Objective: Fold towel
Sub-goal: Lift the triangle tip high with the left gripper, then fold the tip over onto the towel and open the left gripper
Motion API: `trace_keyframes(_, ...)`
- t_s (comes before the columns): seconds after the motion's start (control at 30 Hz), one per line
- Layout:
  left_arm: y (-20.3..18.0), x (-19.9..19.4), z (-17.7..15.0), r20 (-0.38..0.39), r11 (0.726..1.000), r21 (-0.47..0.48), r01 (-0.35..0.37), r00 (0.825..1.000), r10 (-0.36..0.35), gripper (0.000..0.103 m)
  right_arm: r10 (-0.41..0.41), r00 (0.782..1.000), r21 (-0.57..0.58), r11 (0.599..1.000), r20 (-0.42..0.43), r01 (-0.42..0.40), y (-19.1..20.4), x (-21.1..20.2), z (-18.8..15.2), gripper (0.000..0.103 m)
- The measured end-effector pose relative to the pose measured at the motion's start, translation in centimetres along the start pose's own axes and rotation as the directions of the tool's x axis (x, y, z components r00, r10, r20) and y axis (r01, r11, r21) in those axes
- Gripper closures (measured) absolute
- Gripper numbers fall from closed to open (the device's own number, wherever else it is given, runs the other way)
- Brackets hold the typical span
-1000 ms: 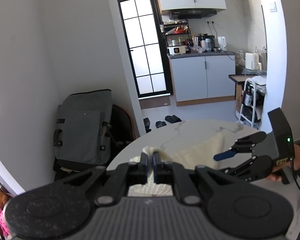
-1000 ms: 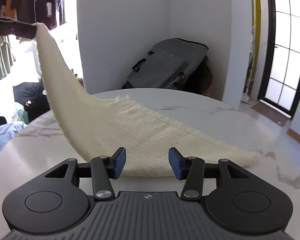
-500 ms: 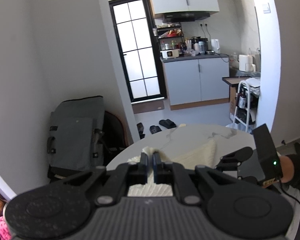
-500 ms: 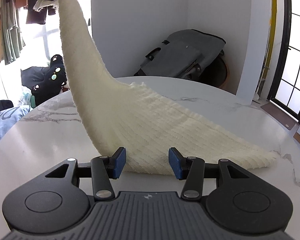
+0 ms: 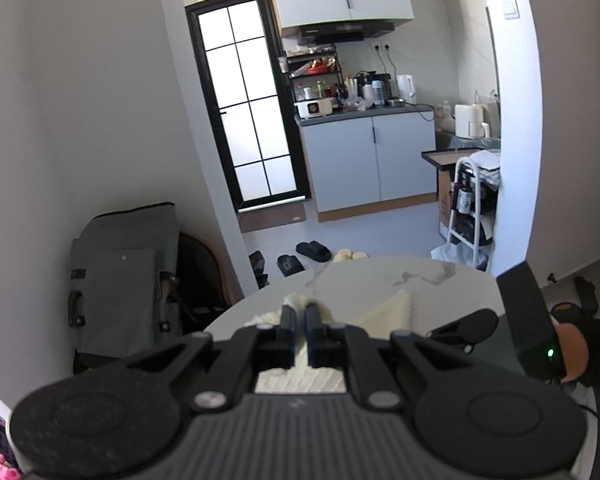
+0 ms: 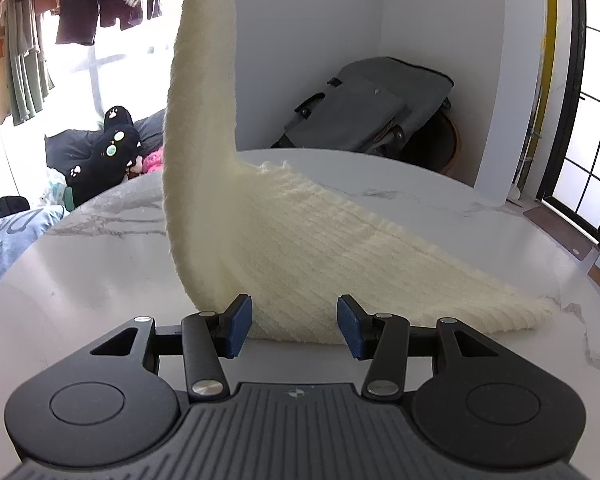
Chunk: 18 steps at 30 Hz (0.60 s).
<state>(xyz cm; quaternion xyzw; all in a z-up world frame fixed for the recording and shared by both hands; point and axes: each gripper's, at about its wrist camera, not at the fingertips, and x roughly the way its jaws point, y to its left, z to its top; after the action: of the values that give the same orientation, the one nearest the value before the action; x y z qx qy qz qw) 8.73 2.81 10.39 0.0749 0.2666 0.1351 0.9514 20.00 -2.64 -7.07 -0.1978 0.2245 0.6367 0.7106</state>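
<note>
On the round marble table (image 6: pixel 100 292) we see a cream towel (image 6: pixel 300 248), its long axis running from the lower right up to one raised corner pinched in our left gripper (image 5: pixel 299 322); our right gripper (image 6: pixel 294 326) waits spread and empty beside the near edge.

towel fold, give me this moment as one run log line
left tongs: shut on towel corner, lifted | right tongs: open, near towel edge | towel: rest lies on table
</note>
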Motion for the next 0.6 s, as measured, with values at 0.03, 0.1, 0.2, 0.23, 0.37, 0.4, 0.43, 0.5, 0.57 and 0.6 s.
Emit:
trace_keyframes(0.03,-0.3,0.3,0.2,-0.002,1.000,0.008,0.007,1.000,-0.007,0.098,0.003,1.000,-0.003,1.000,0.000,-0.003,0.1,0.0,0.0,0.051)
trace_keyframes(0.1,-0.6,0.7,0.3,-0.006,1.000,0.020,0.014,1.000,-0.014,0.098,0.009,1.000,-0.010,1.000,-0.002,-0.009,0.1,-0.1,0.0,0.051)
trace_keyframes(0.2,-0.8,1.3,0.4,-0.007,0.999,0.024,0.028,1.000,-0.028,0.098,0.010,1.000,-0.018,1.000,-0.001,-0.010,0.3,-0.1,-0.1,0.051)
trace_keyframes(0.23,-0.9,1.4,0.4,-0.005,0.999,0.024,0.033,0.999,-0.033,0.098,0.010,1.000,-0.018,1.000,0.000,-0.010,0.3,-0.2,-0.1,0.051)
trace_keyframes(0.37,-1.0,2.0,0.7,-0.005,0.998,0.028,0.052,0.999,-0.052,0.098,0.006,1.000,-0.021,1.000,0.005,-0.006,0.2,-0.6,-0.3,0.051)
trace_keyframes(0.4,-1.1,2.2,0.7,-0.006,0.998,0.031,0.056,0.998,-0.056,0.098,0.006,1.000,-0.021,1.000,0.007,-0.006,0.1,-0.7,-0.4,0.051)
trace_keyframes(0.43,-1.2,2.3,0.8,-0.007,0.998,0.034,0.059,0.998,-0.059,0.098,0.006,1.000,-0.018,1.000,0.008,-0.006,0.0,-0.8,-0.4,0.051)
trace_keyframes(0.5,-1.3,2.5,1.0,-0.009,0.997,0.038,0.065,0.998,-0.065,0.098,0.008,1.000,-0.005,1.000,0.007,-0.008,-0.2,-1.0,-0.5,0.051)
trace_keyframes(0.57,-1.5,2.9,1.3,-0.010,0.996,0.044,0.078,0.997,-0.077,0.098,0.009,1.000,0.004,1.000,0.006,-0.009,-0.5,-1.0,-0.6,0.051)
trace_keyframes(0.6,-1.7,3.2,1.4,-0.011,0.995,0.047,0.084,0.996,-0.084,0.098,0.008,1.000,0.005,1.000,0.006,-0.008,-0.5,-1.1,-0.6,0.051)
